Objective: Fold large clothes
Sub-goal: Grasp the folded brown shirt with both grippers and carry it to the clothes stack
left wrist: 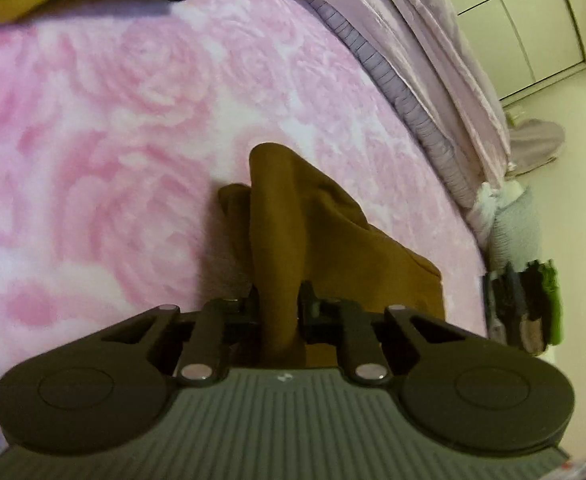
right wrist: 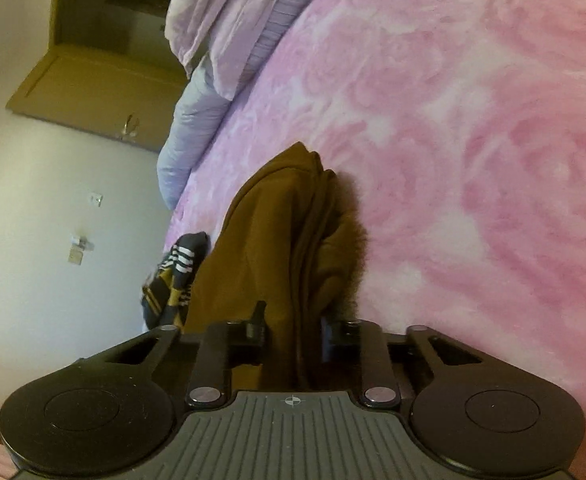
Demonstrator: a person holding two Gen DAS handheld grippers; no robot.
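The left gripper (left wrist: pixel 279 300) pinches a bunched fold of the brown garment (left wrist: pixel 293 216), and the right gripper (right wrist: pixel 295 320) pinches another fold of it (right wrist: pixel 277 232). The garment lies on the pink rose-patterned bed cover (left wrist: pixel 113 120), near a striped dark-and-mustard garment (right wrist: pixel 177 272)

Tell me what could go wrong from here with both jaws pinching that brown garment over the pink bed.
1. Each grip holds a bunched wad of the brown garment, so layers may slip out unevenly.
2. The striped clothing lies close beside it and could get dragged.
3. The bunched folds may set crooked creases on the pink blanket.
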